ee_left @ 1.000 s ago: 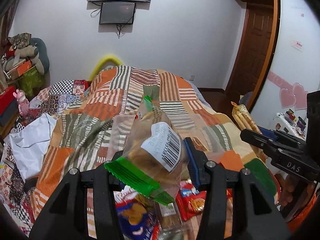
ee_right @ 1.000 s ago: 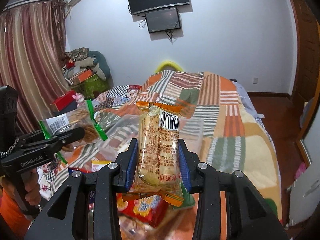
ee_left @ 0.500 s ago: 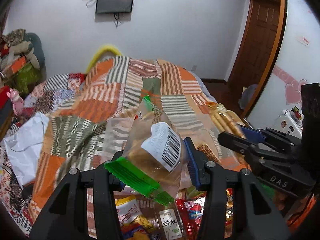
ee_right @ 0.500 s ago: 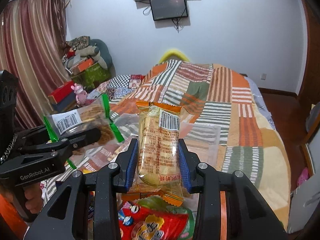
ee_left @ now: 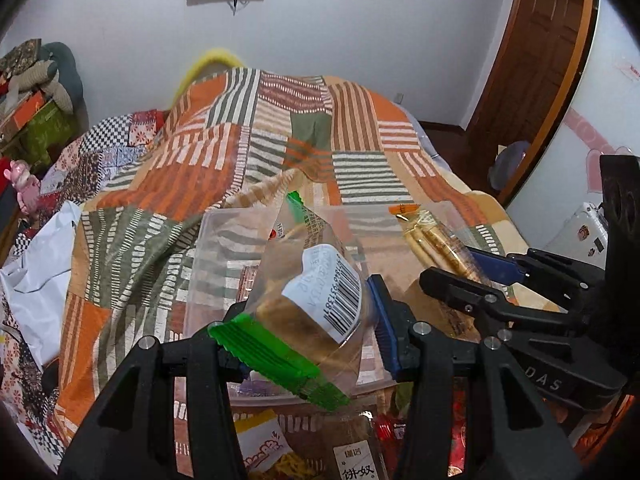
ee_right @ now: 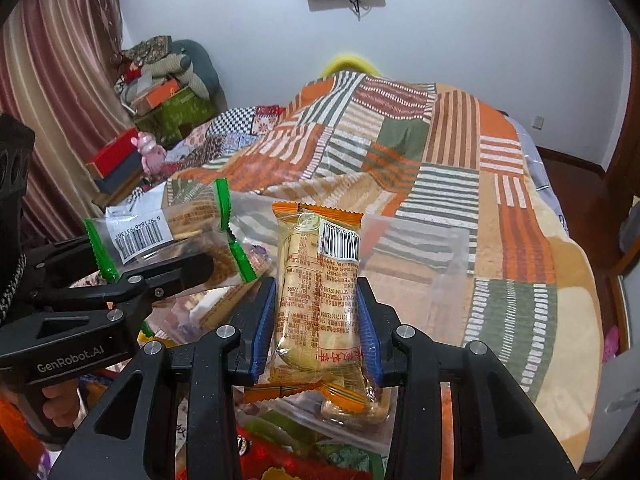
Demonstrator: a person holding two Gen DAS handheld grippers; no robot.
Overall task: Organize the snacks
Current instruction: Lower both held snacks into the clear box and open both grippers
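My left gripper (ee_left: 308,328) is shut on a clear biscuit packet with green ends (ee_left: 316,300) and a barcode label. My right gripper (ee_right: 316,320) is shut on a yellow biscuit packet with orange ends (ee_right: 320,292), held upright. Both packets hang above a clear plastic box (ee_left: 224,248) on the bed, whose far wall (ee_right: 420,248) shows behind the orange packet. The right wrist view shows the left gripper (ee_right: 160,276) to the left with the green-ended packet (ee_right: 160,236). The orange-ended packet (ee_left: 436,240) sits at the right of the left wrist view. Loose snack packets (ee_left: 264,448) lie below the grippers.
A patchwork blanket (ee_right: 512,240) covers the bed. A white bag (ee_left: 36,264) lies at its left edge. Boxes (ee_right: 116,160), a pink toy (ee_right: 150,152) and stacked bedding (ee_right: 168,64) stand at the left. A wooden door (ee_left: 532,64) is at the right.
Both grippers have moved forward and down over the clear box, tilting further downward. Each keeps its packet. The snack pile has slid toward the bottom edge.
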